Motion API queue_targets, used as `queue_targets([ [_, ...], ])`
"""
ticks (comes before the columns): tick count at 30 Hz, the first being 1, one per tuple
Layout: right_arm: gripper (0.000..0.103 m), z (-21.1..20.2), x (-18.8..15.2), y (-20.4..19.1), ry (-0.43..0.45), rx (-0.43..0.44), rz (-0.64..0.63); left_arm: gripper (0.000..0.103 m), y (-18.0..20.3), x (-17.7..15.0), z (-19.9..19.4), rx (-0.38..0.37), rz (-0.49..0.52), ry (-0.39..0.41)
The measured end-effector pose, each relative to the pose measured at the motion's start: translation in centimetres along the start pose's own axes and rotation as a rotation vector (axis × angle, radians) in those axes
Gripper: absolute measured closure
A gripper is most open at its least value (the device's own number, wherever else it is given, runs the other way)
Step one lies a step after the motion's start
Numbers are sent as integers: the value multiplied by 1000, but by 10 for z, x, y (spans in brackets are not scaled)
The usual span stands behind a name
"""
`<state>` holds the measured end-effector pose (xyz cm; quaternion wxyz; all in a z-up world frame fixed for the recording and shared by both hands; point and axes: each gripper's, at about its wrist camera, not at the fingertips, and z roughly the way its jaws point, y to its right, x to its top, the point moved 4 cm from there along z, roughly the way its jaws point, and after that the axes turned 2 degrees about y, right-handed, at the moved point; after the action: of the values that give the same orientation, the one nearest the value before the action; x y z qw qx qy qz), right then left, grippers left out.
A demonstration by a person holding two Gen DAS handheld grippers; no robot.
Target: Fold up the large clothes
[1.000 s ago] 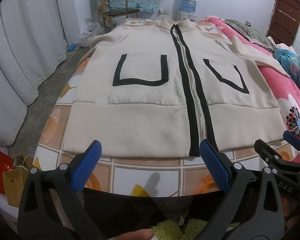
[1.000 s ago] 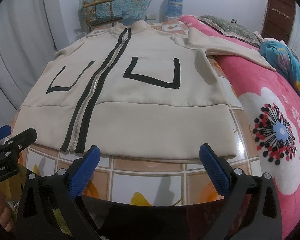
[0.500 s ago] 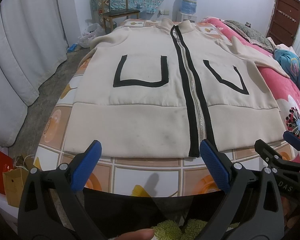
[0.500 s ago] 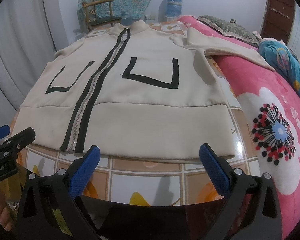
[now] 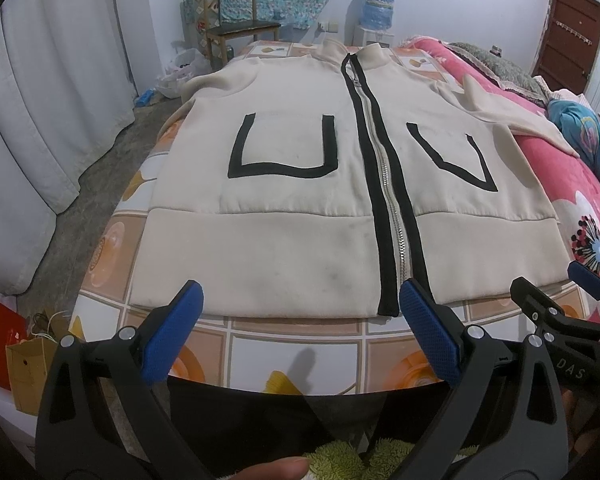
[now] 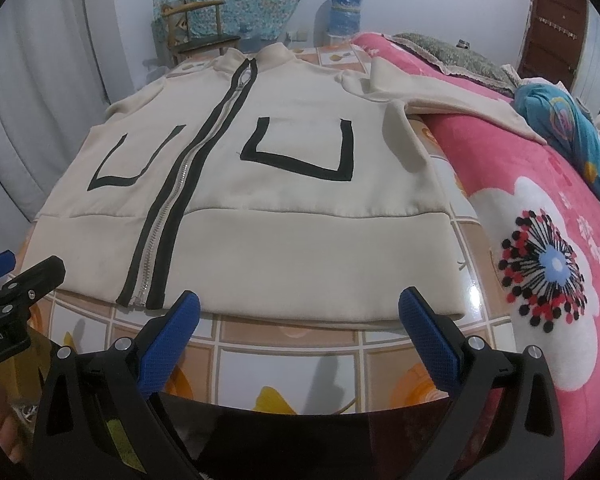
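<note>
Nothing has visibly moved since the earlier frames: both grippers keep the same low hover at the near edge of the bed, short of the garment's hem. A cream zip-up jacket [image 5: 300,184] lies spread flat, front up and zipped, across the middle of the frame on the tiled-pattern sheet [image 5: 292,340], collar toward the top and hem toward the bottom. Its black-edged zipper [image 5: 388,200] runs from collar to hem, with a black U-shaped pocket outline on each side. One sleeve [image 6: 452,100] stretches toward the upper right of the right wrist view, onto the pink floral blanket [image 6: 540,272]. In the left wrist view the left gripper [image 5: 300,332] fills the bottom of the frame, its jaws spread wide with nothing between them, and its blue pads [image 5: 172,332] sit just short of the hem. The right gripper [image 6: 300,336] likewise has its jaws wide apart and empty, below the hem at lower centre. Each gripper also shows at the edge of the other's view. At the top of the frame stand a wooden chair [image 5: 236,20] and a water bottle [image 5: 378,6].
</note>
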<state>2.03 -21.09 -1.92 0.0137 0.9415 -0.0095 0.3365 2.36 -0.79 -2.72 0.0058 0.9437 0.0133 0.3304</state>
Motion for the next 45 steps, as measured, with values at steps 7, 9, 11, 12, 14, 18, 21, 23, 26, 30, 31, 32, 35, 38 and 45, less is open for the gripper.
queue_targets([
  [7, 6, -1, 0, -1, 6, -3, -3, 8, 2, 1, 0, -1, 0, 0],
  [9, 6, -1, 0, 0, 7, -4, -3, 8, 4, 2, -1, 0, 1, -1],
  [11, 6, -2, 0, 0, 7, -4, -3, 8, 1, 0, 0, 0, 0, 1],
  [12, 6, -2, 0, 0, 8, -4, -3, 8, 0, 0, 0, 0, 0, 1],
  [14, 6, -2, 0, -1, 10, -6, -4, 8, 1, 0, 0, -1, -1, 1],
  [18, 6, -2, 0, 0, 12, -8, -5, 8, 0, 0, 0, 0, 0, 1],
  [21, 6, -2, 0, -1, 13, -9, -5, 8, 0, 0, 0, 0, 0, 2],
  [23, 6, -2, 0, -1, 14, -10, -6, 8, 0, 0, 0, 0, 0, 2],
  [26, 6, -2, 0, -1, 13, -10, -6, 8, 0, 0, 0, 0, 0, 2],
  [30, 6, -2, 0, 0, 12, -13, -7, 8, 0, -1, 0, 0, 0, 2],
  [31, 6, -1, 0, 1, 10, -14, -7, 8, 4, 2, -1, 2, 2, 3],
  [32, 6, -1, 1, 2, 10, -15, -7, 8, 0, 0, 0, 0, 1, 3],
  [35, 6, 3, 1, 4, 7, -16, -5, 8, -3, 5, -8, 0, 0, 2],
  [38, 6, 7, 1, 5, 1, -19, -8, 8, -7, 9, -2, 4, -1, -6],
  [45, 6, 29, 1, 12, -24, -22, -2, 8, -26, 11, 43, 52, 39, -42],
])
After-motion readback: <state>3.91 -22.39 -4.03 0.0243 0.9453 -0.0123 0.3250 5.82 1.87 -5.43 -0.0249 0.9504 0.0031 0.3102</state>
